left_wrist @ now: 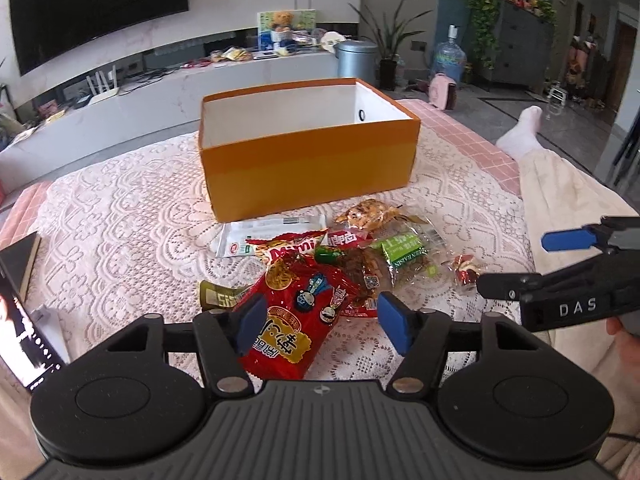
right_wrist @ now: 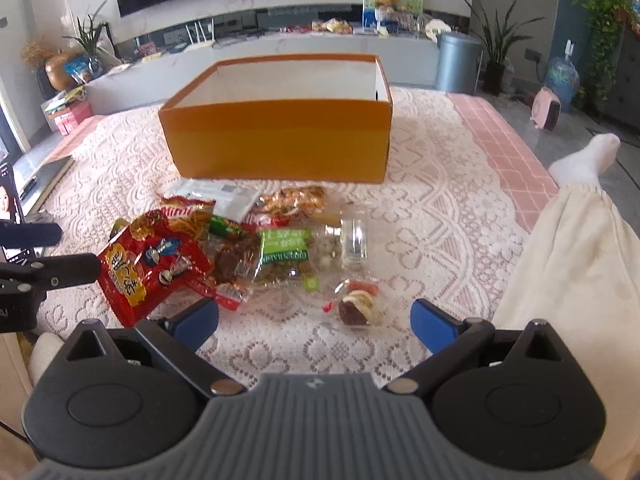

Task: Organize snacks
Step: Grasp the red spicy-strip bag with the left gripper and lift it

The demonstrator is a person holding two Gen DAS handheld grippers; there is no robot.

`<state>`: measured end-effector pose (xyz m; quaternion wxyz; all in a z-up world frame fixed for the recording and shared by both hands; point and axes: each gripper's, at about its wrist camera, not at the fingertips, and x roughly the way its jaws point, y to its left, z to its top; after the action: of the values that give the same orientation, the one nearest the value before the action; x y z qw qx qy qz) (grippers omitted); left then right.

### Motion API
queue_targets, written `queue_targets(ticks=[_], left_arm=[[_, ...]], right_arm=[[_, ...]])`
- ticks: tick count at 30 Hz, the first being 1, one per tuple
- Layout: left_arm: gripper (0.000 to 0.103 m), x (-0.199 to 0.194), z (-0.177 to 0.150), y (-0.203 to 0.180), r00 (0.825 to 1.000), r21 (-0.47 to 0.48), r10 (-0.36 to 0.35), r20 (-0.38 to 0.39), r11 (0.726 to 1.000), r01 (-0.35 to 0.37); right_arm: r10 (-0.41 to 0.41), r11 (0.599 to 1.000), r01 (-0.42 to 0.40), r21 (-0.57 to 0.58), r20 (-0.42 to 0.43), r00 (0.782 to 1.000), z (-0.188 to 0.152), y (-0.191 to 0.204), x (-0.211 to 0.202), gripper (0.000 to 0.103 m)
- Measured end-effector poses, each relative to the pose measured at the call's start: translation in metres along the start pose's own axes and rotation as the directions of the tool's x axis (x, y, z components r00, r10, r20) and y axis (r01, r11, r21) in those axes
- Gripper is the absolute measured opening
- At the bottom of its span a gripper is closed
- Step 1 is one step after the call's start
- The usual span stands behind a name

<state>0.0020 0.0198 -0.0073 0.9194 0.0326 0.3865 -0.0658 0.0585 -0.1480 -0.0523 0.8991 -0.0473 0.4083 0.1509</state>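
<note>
Glossy, crinkled red snack bag [left_wrist: 292, 320]

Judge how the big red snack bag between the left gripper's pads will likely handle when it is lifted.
The red snack bag looks like glossy crinkled film, so probably slippery and floppy. It seems puffy, likely light for its size. The left gripper straddles its lower end, so the far end may droop.

Glossy red foil snack bag [left_wrist: 296, 320] catching the light, crinkly clear plastic wrappers [right_wrist: 340, 248] beside it. Matt orange cardboard box [left_wrist: 308, 172], plain white inside. Underneath, cream lace cloth [left_wrist: 120, 208], openwork and rough. The left tool [left_wrist: 320, 320]: matt black plastic, blue rubbery pads.
</note>
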Motion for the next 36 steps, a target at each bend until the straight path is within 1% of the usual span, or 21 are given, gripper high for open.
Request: queue_targets(ticks=[3,5,6,10,12,15,19,21,24,26,29,30,34,36], left_arm=[[0.076,0.006,0.000,0.003,1.000,0.026,0.015,-0.005,1.000,-0.014],[0.086,0.010,-0.001,0.004,1.000,0.063,0.017,-0.010,0.998,-0.016],[0.088,0.013,-0.001,0.004,1.000,0.092,0.017,-0.008,0.996,-0.016],[0.089,0.025,-0.003,0.003,0.999,0.206,0.023,-0.031,0.979,-0.016],[0.089,0.032,-0.006,0.002,0.999,0.255,0.025,-0.023,0.967,-0.019],[0.089,0.045,-0.008,0.004,0.999,0.272,0.034,-0.036,0.962,-0.023],[0.088,0.060,-0.013,0.003,0.998,0.319,0.055,-0.043,0.947,-0.038],[0.088,0.066,-0.017,0.001,0.996,0.362,0.074,-0.046,0.931,-0.052],[0.089,0.073,-0.020,-0.001,0.996,0.403,0.073,-0.053,0.914,-0.045],[0.089,0.078,-0.022,-0.001,0.996,0.421,0.071,-0.060,0.906,-0.039],[0.090,0.084,-0.025,-0.004,0.995,0.463,0.084,-0.056,0.885,-0.049],[0.091,0.086,-0.027,-0.004,0.995,0.473,0.077,-0.058,0.880,-0.041],[0.096,0.094,-0.027,-0.003,0.995,0.464,0.067,-0.071,0.885,-0.026],[0.096,0.096,-0.027,-0.003,0.995,0.461,0.064,-0.077,0.887,-0.021]], right_arm=[[0.022,1.000,-0.023,0.010,0.014,1.000,0.001,-0.003,0.004,0.099],[0.031,0.999,-0.031,0.024,0.011,0.999,0.002,-0.006,0.009,0.099],[0.031,0.999,-0.031,0.028,0.006,1.000,0.003,-0.007,0.012,0.099],[0.015,0.999,-0.014,0.037,-0.018,1.000,0.008,-0.009,0.027,0.099],[0.024,0.999,-0.023,0.048,-0.025,0.999,0.010,-0.011,0.034,0.099],[0.039,0.998,-0.038,0.042,-0.011,0.999,0.011,-0.013,0.043,0.099],[0.059,0.998,-0.059,0.004,-0.024,0.998,0.014,-0.008,0.056,0.098],[0.060,0.998,-0.061,-0.022,-0.032,0.998,0.016,-0.003,0.064,0.098],[0.058,0.996,-0.061,-0.059,-0.043,0.997,0.019,0.004,0.075,0.089],[0.064,0.995,-0.068,-0.070,-0.059,0.996,0.021,0.007,0.083,0.089],[0.072,0.995,-0.077,-0.066,-0.075,0.995,0.024,0.009,0.094,0.089],[0.074,0.995,-0.079,-0.065,-0.079,0.994,0.026,0.010,0.098,0.089],[0.068,0.995,-0.074,-0.067,-0.081,0.994,0.029,0.012,0.110,0.089],[0.066,0.995,-0.072,-0.068,-0.086,0.994,0.030,0.013,0.116,0.089]])
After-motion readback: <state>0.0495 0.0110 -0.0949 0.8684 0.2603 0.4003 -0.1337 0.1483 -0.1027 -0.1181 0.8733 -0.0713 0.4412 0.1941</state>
